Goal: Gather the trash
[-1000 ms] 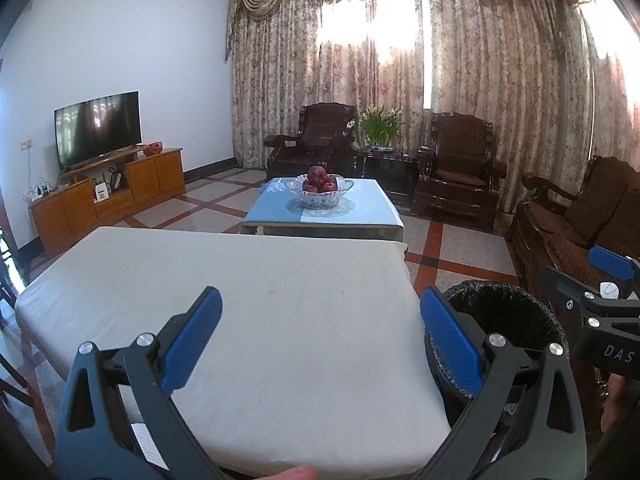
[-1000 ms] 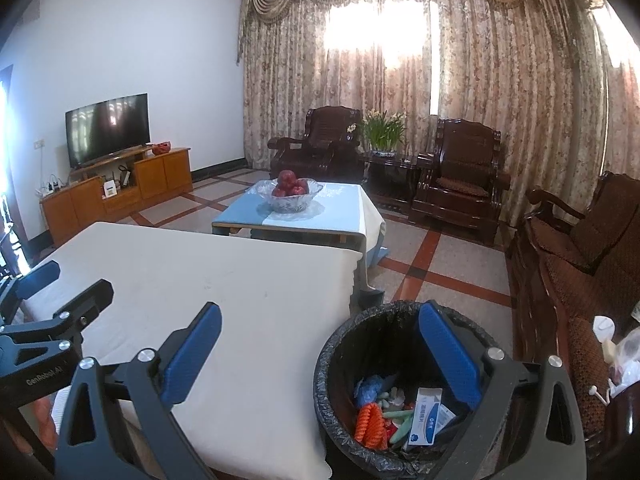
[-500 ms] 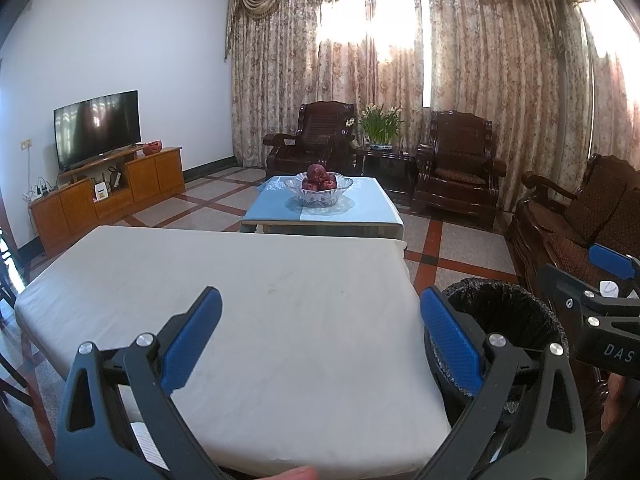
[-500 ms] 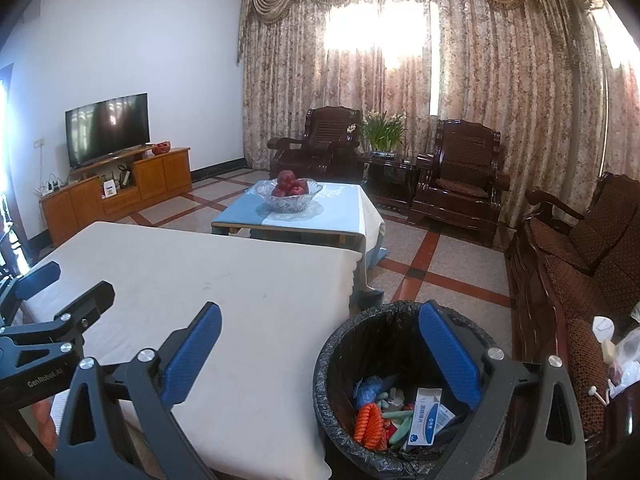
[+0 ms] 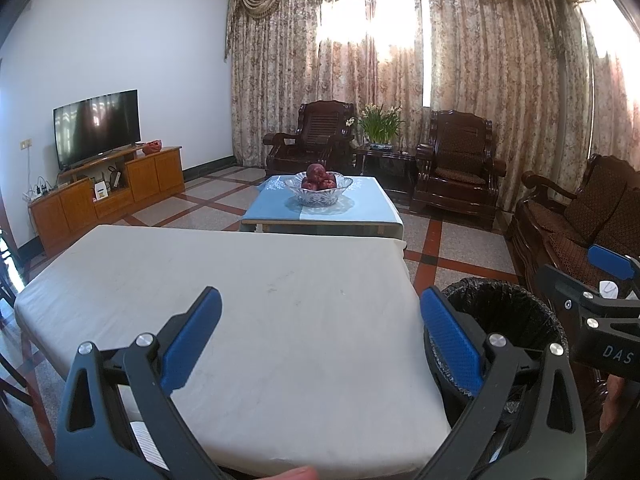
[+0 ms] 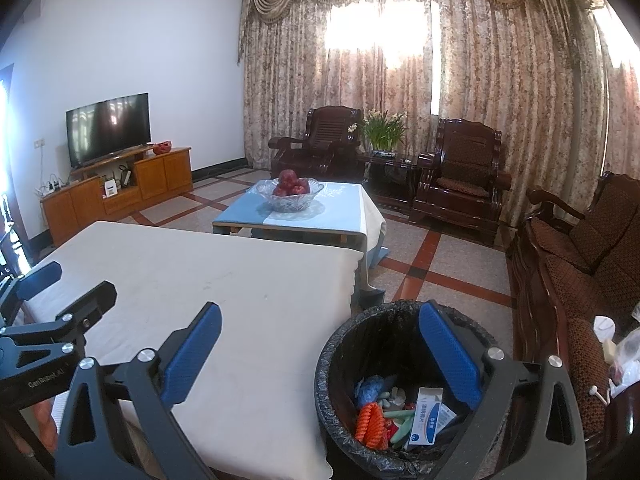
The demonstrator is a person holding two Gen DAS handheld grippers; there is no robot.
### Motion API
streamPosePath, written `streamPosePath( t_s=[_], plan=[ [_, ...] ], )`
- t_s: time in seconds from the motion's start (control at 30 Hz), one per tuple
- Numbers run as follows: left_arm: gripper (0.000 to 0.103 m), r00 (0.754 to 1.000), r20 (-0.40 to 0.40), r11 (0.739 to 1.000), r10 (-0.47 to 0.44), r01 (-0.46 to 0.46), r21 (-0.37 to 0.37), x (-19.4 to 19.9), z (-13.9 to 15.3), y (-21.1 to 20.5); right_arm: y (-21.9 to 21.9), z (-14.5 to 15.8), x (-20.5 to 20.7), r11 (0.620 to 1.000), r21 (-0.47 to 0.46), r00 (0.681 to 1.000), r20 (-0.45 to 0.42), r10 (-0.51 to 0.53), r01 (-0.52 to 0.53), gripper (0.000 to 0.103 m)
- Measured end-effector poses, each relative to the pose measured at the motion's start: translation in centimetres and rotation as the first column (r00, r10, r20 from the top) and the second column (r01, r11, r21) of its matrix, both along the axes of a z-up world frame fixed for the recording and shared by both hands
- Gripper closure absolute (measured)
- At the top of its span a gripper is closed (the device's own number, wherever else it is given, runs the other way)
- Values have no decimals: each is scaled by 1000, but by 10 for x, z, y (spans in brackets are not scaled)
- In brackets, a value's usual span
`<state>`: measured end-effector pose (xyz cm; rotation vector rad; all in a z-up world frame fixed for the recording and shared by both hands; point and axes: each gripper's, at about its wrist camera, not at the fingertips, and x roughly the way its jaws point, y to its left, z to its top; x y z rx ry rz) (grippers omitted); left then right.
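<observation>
A black-lined trash bin (image 6: 340, 368) stands on the floor at the right edge of the white-clothed table (image 6: 224, 280). It holds several pieces of trash: an orange net piece (image 6: 370, 420), a white and blue box (image 6: 426, 418), blue wrap (image 6: 370, 388). My right gripper (image 6: 320, 354) is open and empty above the table's corner and the bin. My left gripper (image 5: 320, 340) is open and empty above the table (image 5: 248, 280), with the bin (image 5: 504, 308) at its right. No trash shows on the table.
A low table with a blue cloth and a glass fruit bowl (image 5: 318, 192) stands beyond. Dark wooden armchairs (image 5: 456, 168) and a sofa (image 6: 580, 256) line the back and right. A TV on a wooden cabinet (image 5: 108, 192) is at the left.
</observation>
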<state>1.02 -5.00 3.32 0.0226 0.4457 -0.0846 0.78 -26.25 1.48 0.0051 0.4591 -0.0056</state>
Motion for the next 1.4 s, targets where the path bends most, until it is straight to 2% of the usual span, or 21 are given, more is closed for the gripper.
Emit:
streamPosePath(
  t_s=[1.4],
  plan=[
    [6,1000,-8,1000,-3,3,-1,2,-10,-1,-1,-4,8,1000,12,1000,-25,-4,4,6]
  ],
)
